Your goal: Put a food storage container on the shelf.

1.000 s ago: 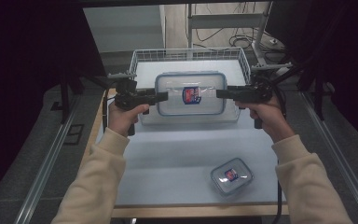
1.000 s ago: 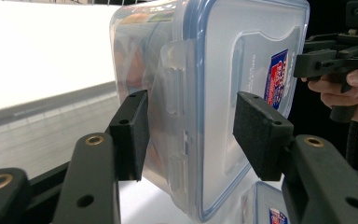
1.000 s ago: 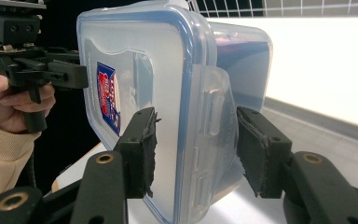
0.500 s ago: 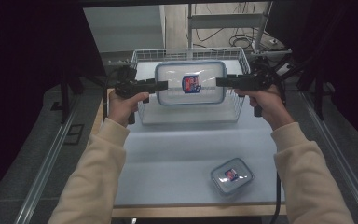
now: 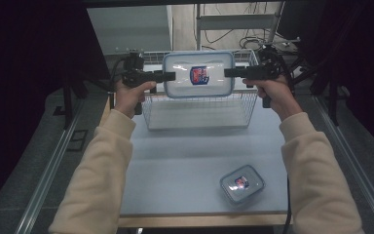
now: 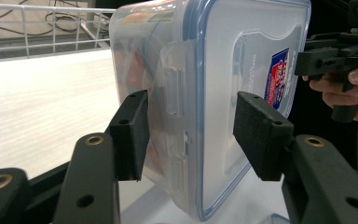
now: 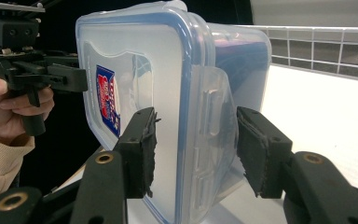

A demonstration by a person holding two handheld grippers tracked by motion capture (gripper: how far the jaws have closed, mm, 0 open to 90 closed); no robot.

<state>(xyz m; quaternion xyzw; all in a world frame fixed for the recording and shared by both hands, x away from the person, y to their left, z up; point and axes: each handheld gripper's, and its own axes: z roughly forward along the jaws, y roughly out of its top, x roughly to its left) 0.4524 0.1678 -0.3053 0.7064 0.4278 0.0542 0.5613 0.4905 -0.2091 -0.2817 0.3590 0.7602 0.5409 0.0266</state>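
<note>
Large container (image 5: 198,74) level, lid up, long axis left-right.

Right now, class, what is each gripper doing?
Left gripper: shut on the large lidded container's end.
Right gripper: shut on its other end.

Right claw (image 7: 193,151) grips large lidded container (image 7: 168,93) by its side latch

Overhead view; two close claw views
</note>
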